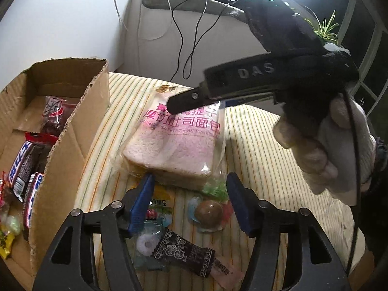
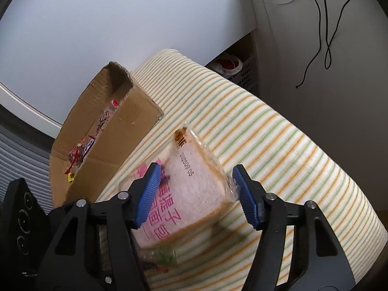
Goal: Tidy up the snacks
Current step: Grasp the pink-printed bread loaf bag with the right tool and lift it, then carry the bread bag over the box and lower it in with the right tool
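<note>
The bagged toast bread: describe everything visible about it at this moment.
The bagged toast bread is thick-cut pale pink slices with tan crust, sealed in a clear crinkly plastic bag printed with pink Chinese characters and English lettering; a date code shows near its top edge. It lies flat on the striped cloth, beside the cardboard box, apart from it. Small candies sit at its near edge. The right gripper straddles it, blue pads not visibly pressing.

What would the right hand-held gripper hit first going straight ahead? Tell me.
Most likely the bagged toast bread: it lies on the striped cloth directly between the right hand-held gripper's open blue pads, which don't yet press it. Depth is unclear, but nothing else intervenes.
</note>
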